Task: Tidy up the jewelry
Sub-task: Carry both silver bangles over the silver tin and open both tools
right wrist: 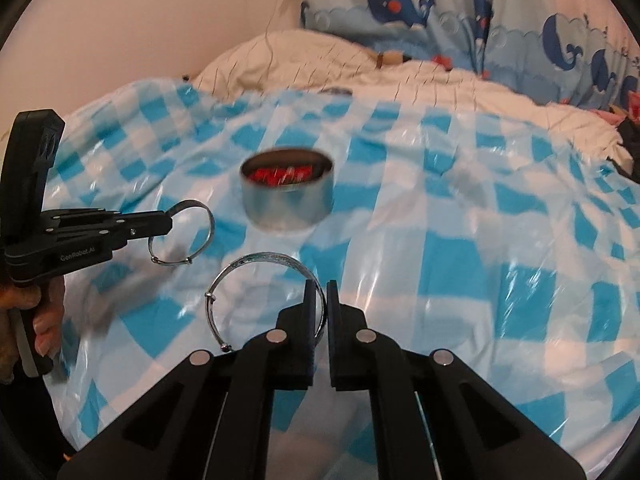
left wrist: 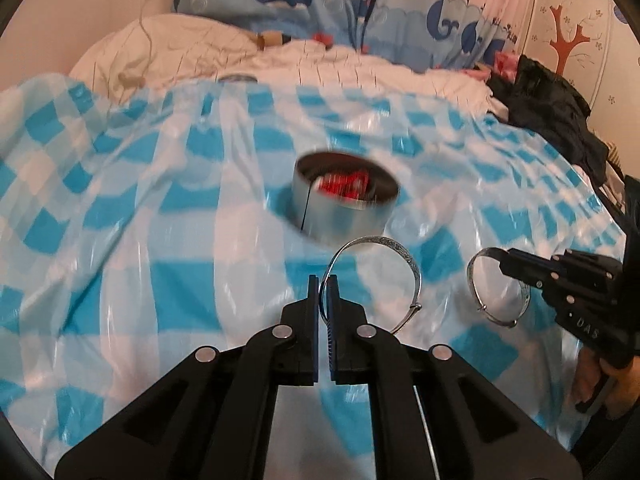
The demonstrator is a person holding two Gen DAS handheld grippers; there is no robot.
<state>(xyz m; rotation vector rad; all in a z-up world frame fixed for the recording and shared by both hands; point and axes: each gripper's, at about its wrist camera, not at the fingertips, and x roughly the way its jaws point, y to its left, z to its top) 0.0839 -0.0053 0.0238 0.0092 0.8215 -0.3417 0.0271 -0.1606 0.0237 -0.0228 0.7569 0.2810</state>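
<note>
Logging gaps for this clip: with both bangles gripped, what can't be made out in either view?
- Red contents of the round tin: motion blur in both views; unidentifiable.
- Engraving on left gripper's bangle: too small.
- Right gripper's bangle: the near arc sits behind the fingers.
- Small round object at the checkered sheet's far edge: blurred.

You have a bed [left wrist: 360, 64] as your work surface, covered by a glossy blue-and-white checked sheet [left wrist: 160, 208]. A round metal tin [left wrist: 340, 216] with red contents sits near its middle. Far back lie a white quilt [right wrist: 460, 84], and dark clothing [left wrist: 552, 108] far right.
</note>
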